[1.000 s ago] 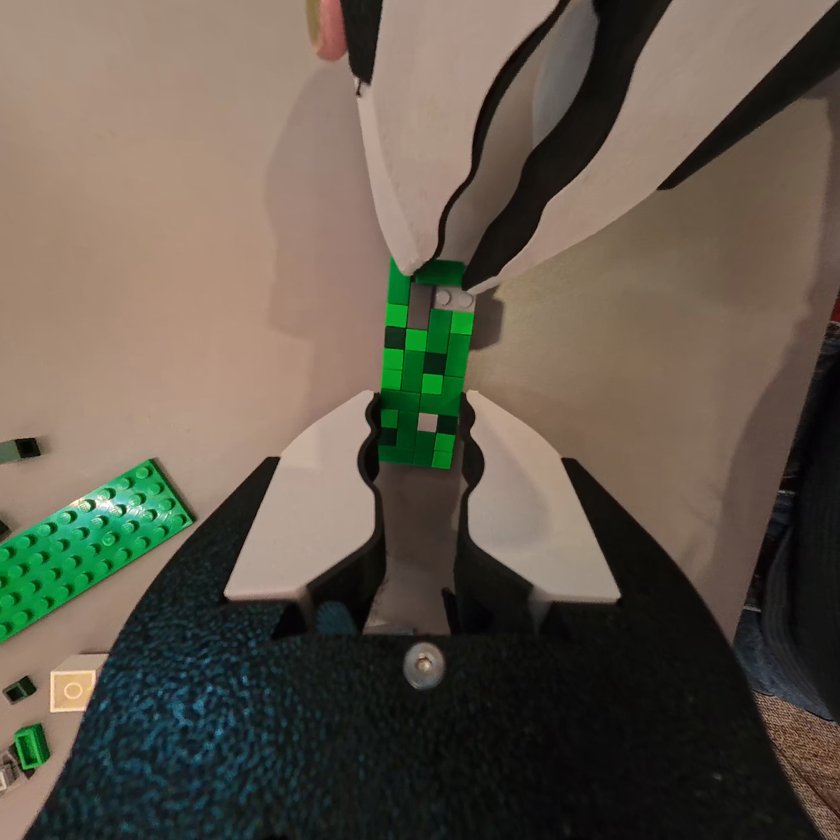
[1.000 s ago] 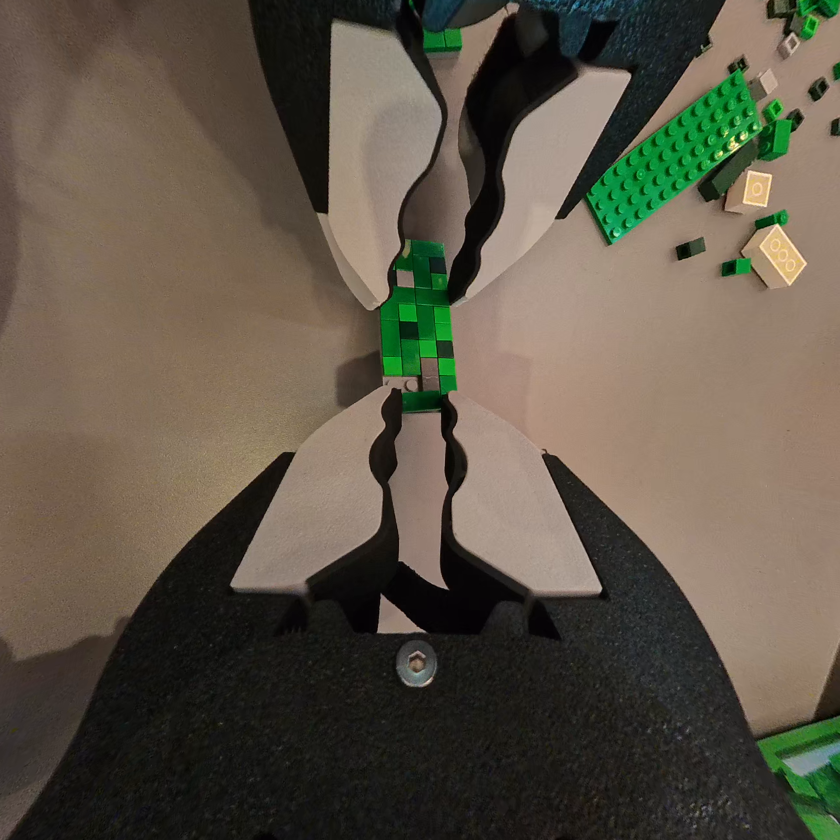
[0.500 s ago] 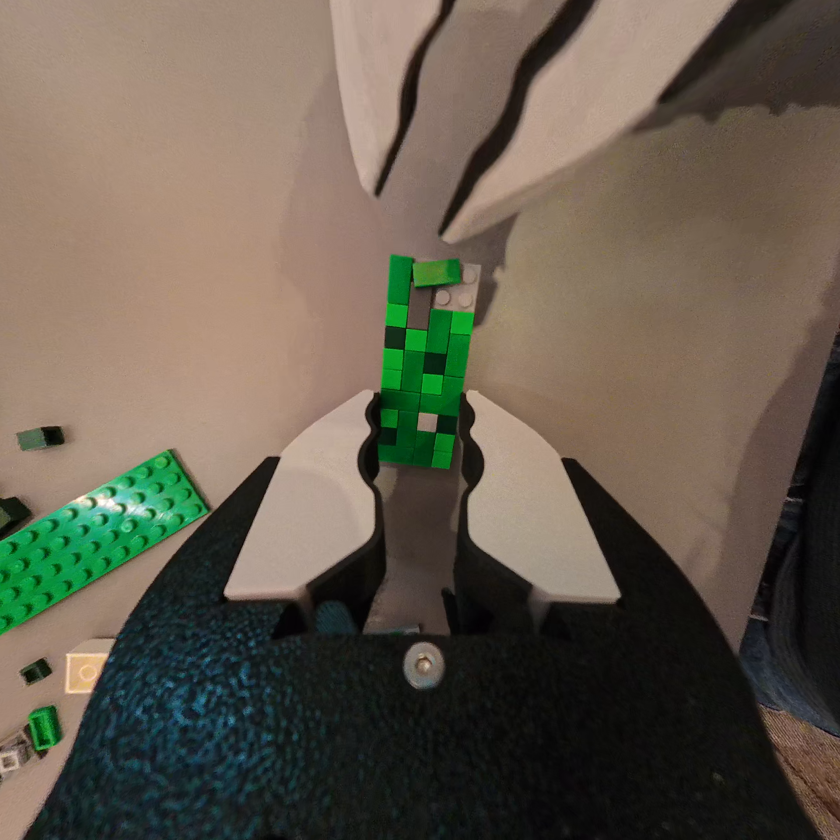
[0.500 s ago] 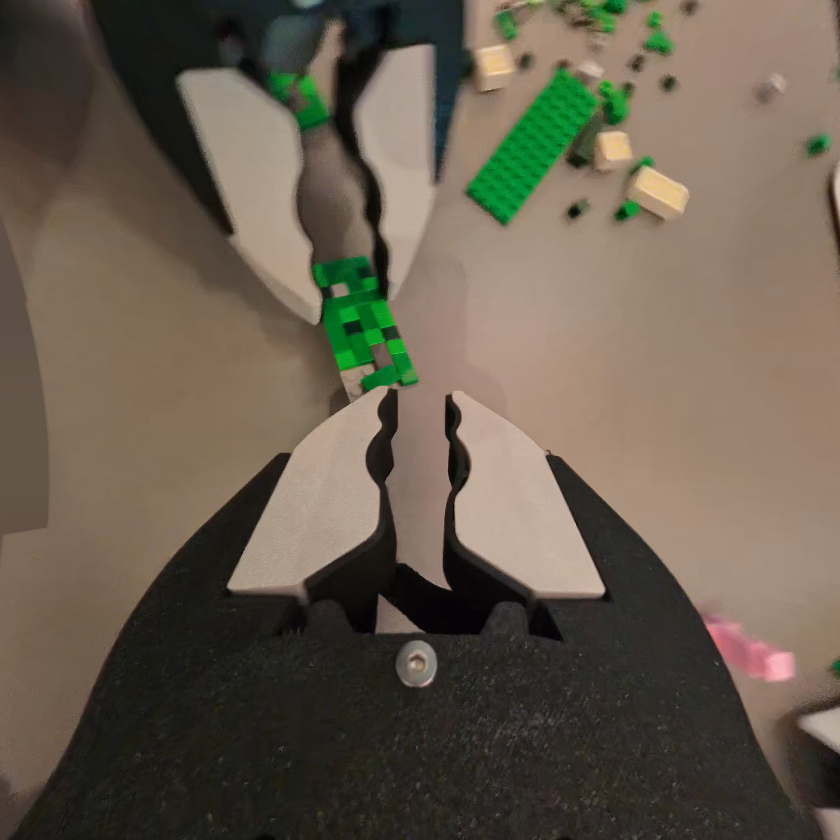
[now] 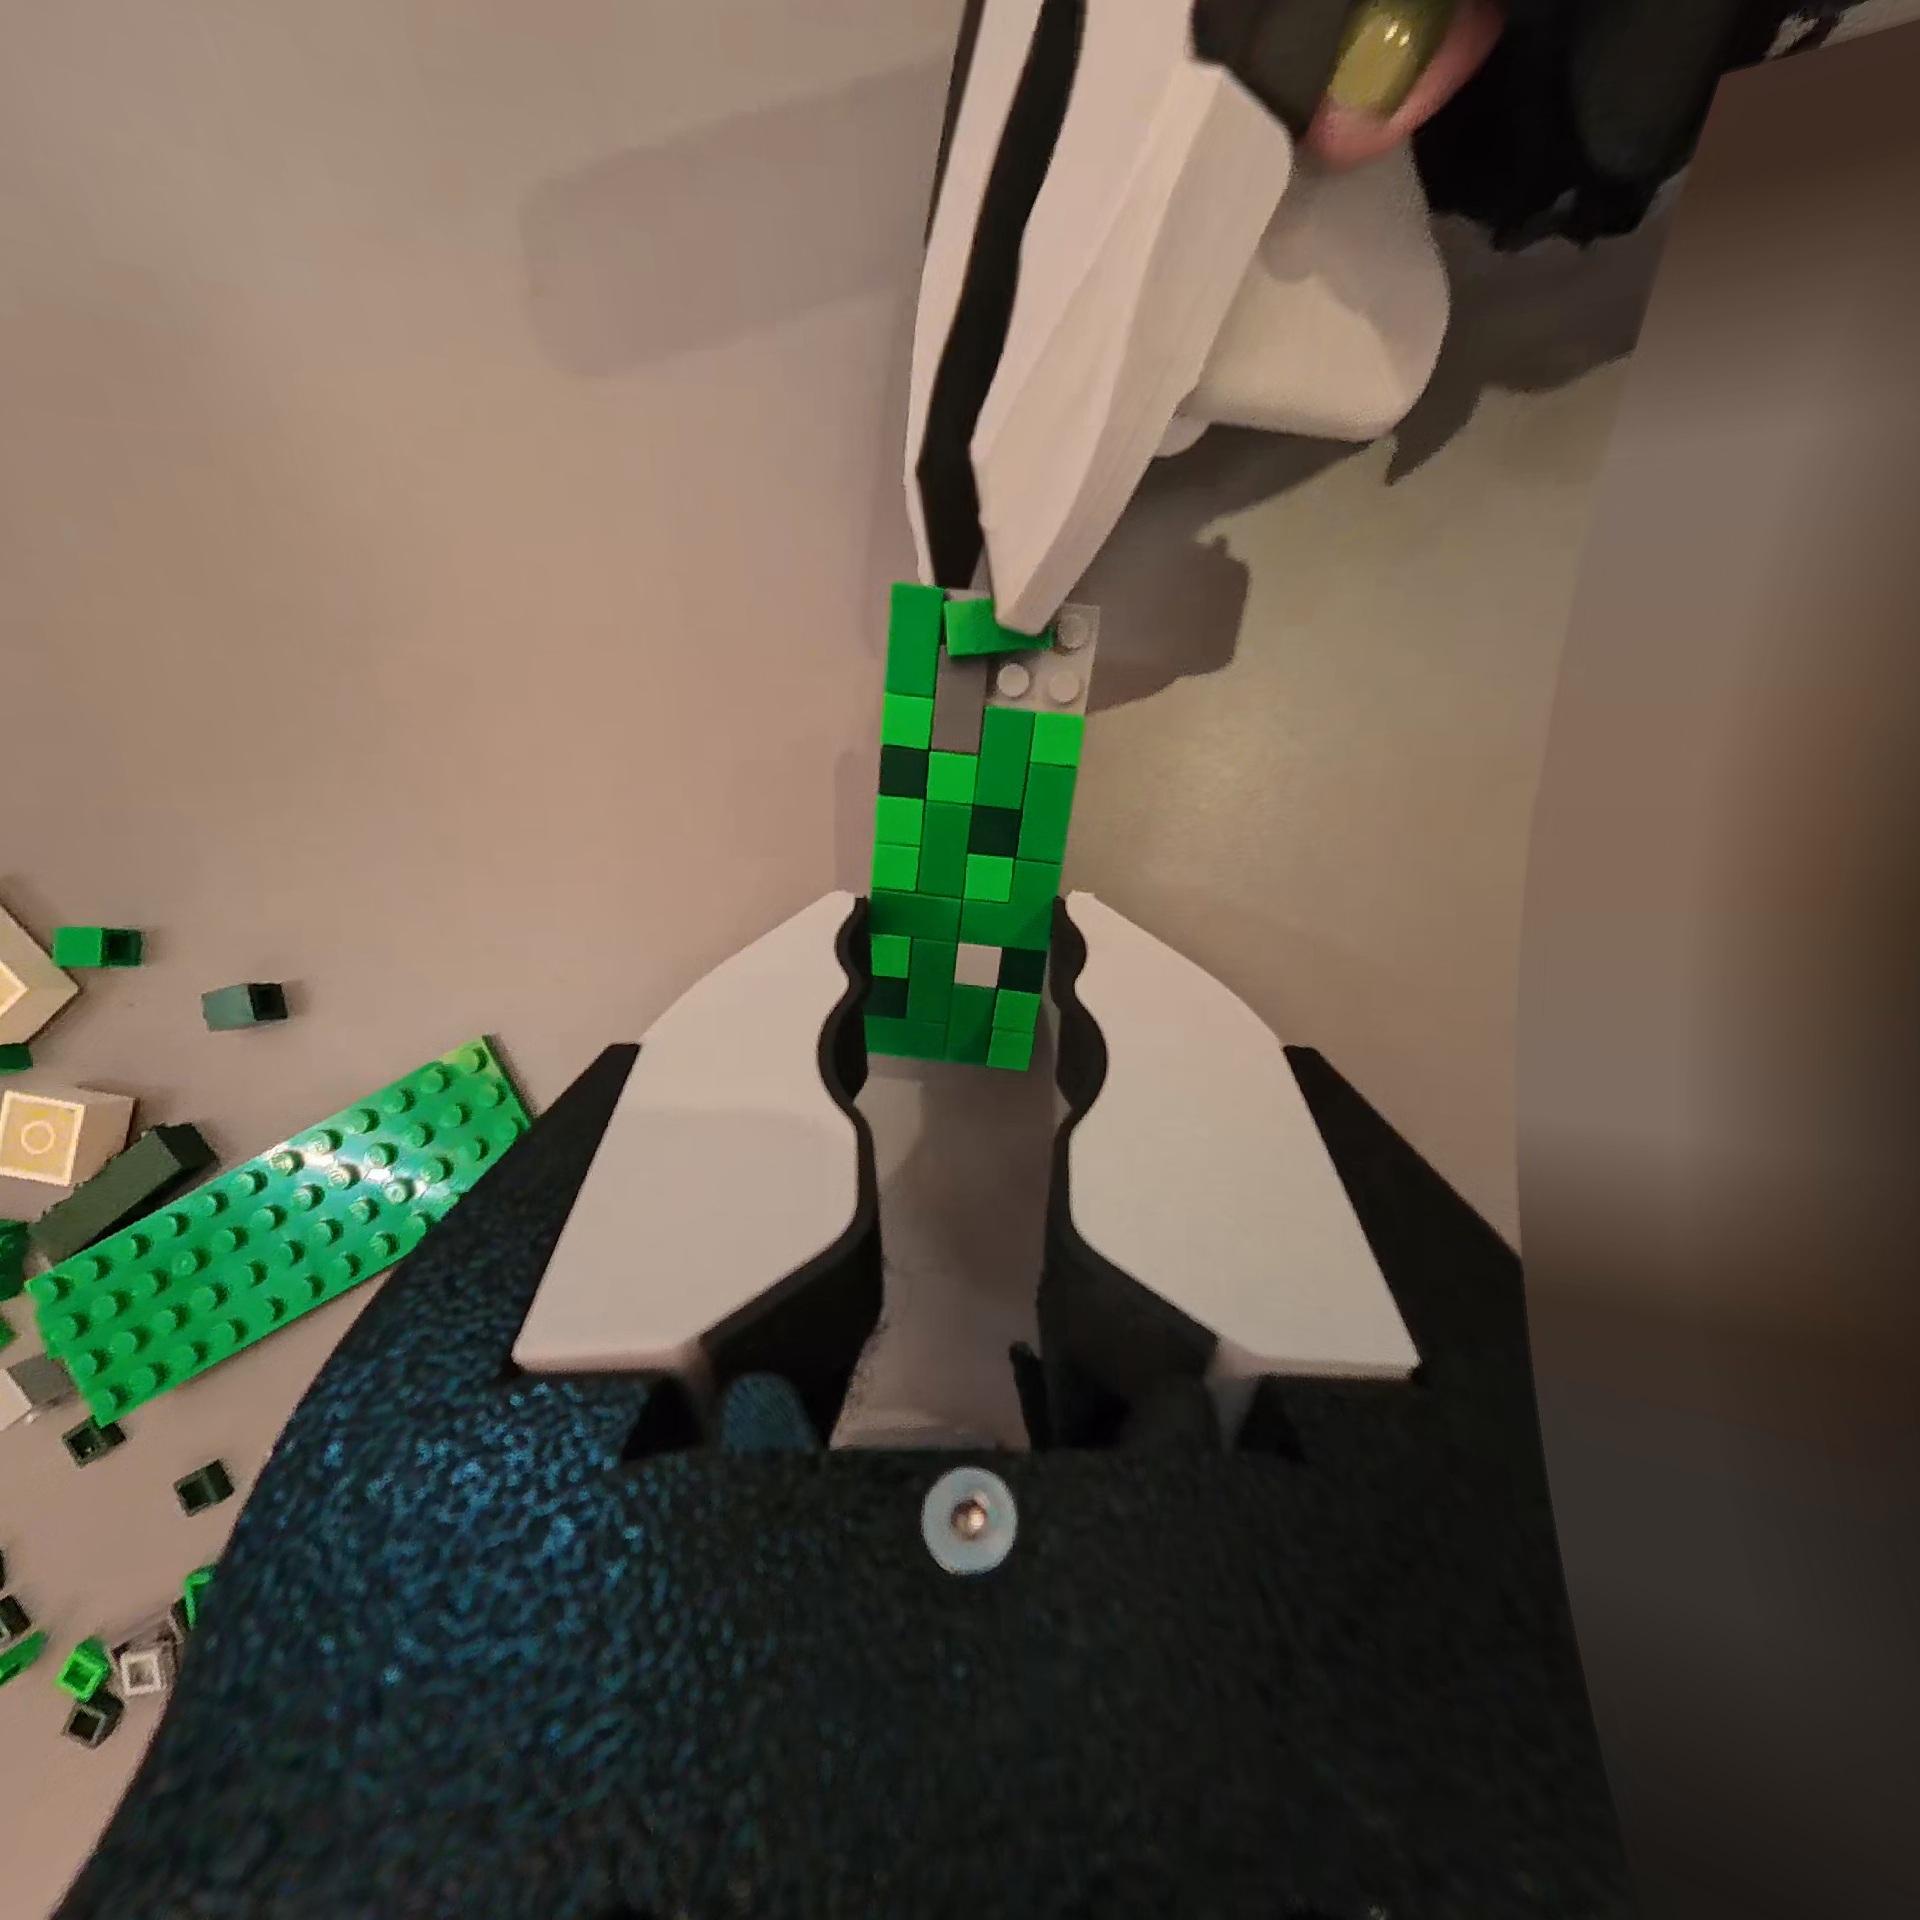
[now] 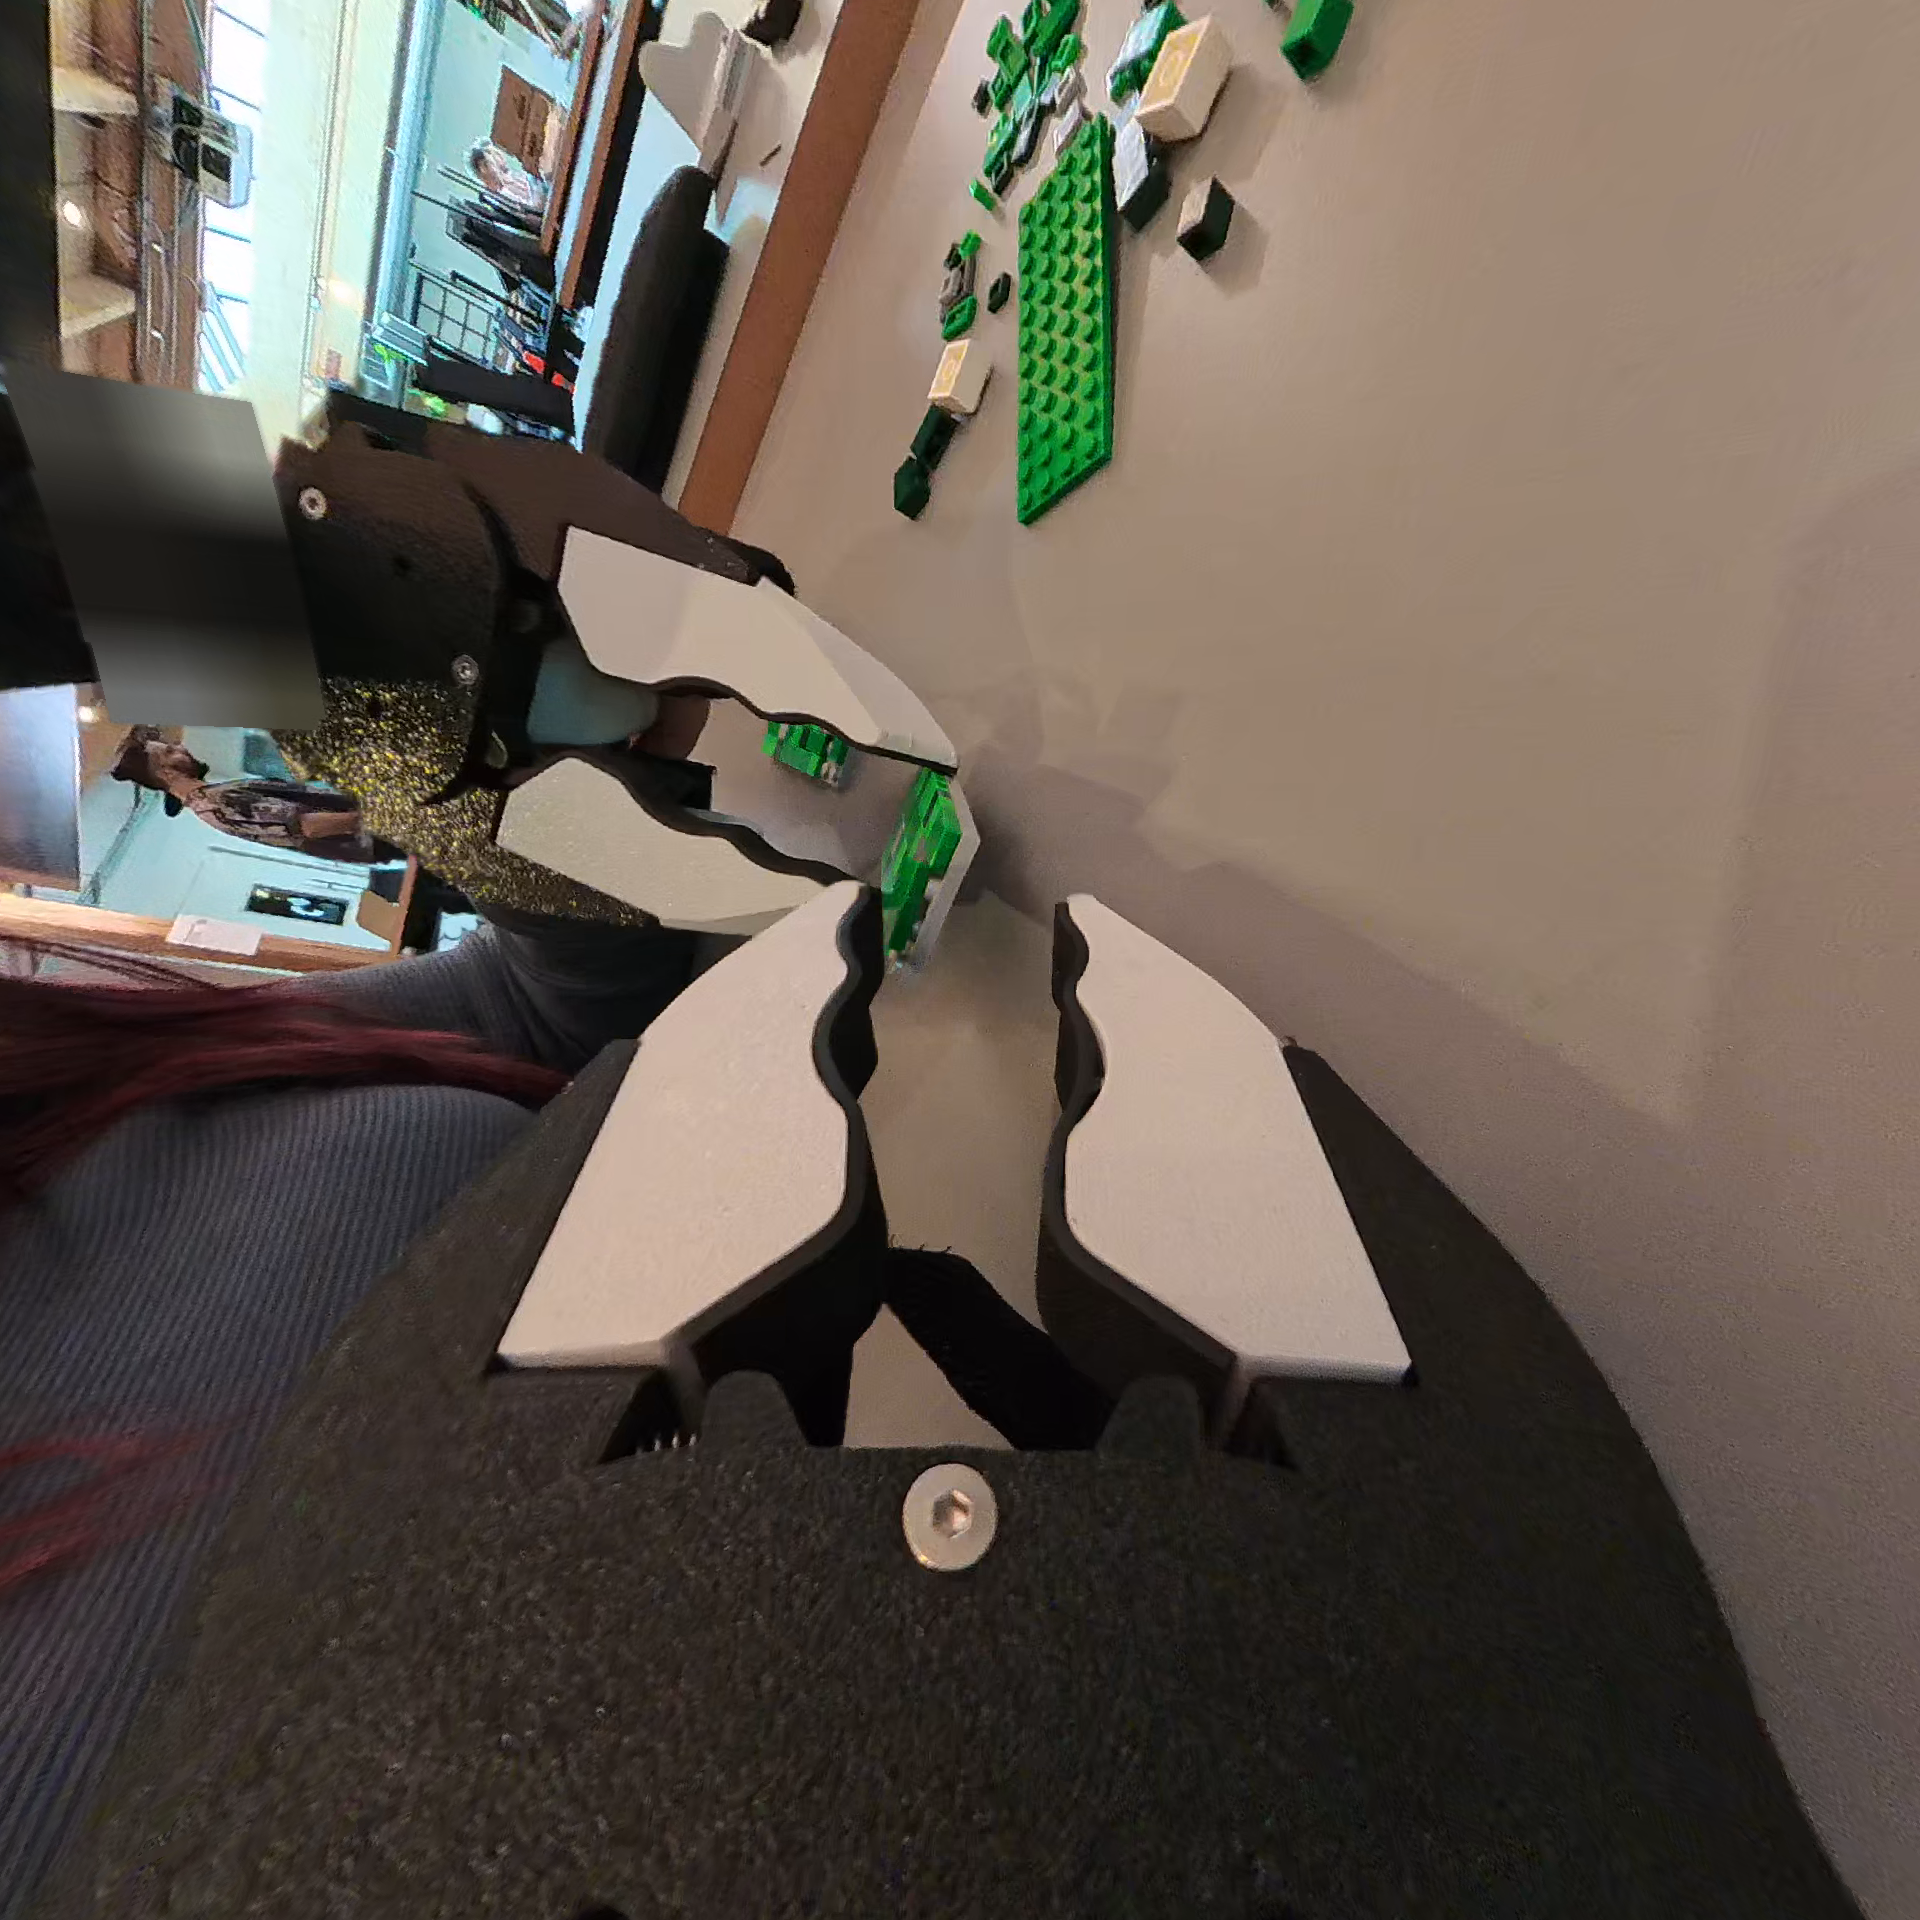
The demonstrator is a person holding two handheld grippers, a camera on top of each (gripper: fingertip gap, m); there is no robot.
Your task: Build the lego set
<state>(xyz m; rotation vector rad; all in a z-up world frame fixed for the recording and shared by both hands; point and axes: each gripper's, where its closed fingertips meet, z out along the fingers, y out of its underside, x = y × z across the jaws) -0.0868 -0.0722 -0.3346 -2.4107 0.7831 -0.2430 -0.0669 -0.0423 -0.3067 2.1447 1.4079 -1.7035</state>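
My left gripper (image 5: 956, 914) is shut on the near end of a long grey plate covered with green tiles (image 5: 971, 831), with a pad pressed on each long edge. It holds the plate just above the grey table (image 5: 416, 520). A small green tile (image 5: 971, 632) lies askew on the plate's far end, beside bare grey studs. My right gripper (image 6: 961, 914) is open and turned on its side. One of its fingertips (image 5: 1023, 603) rests on the small tile. In the right wrist view the plate (image 6: 920, 842) stands edge-on by my left finger, and nothing lies between my pads.
A large green studded baseplate (image 5: 270, 1236) lies at the left among loose green, dark and tan bricks (image 5: 42, 1138); it also shows in the right wrist view (image 6: 1065, 312). A person's grey-sleeved body (image 6: 208, 1247) is beyond the table edge (image 6: 790, 239).
The right gripper let go of the small green tile on the plate's end, drew back, opened wider, rolled sideways and came back with one fingertip on the tile. The left grasp held still.
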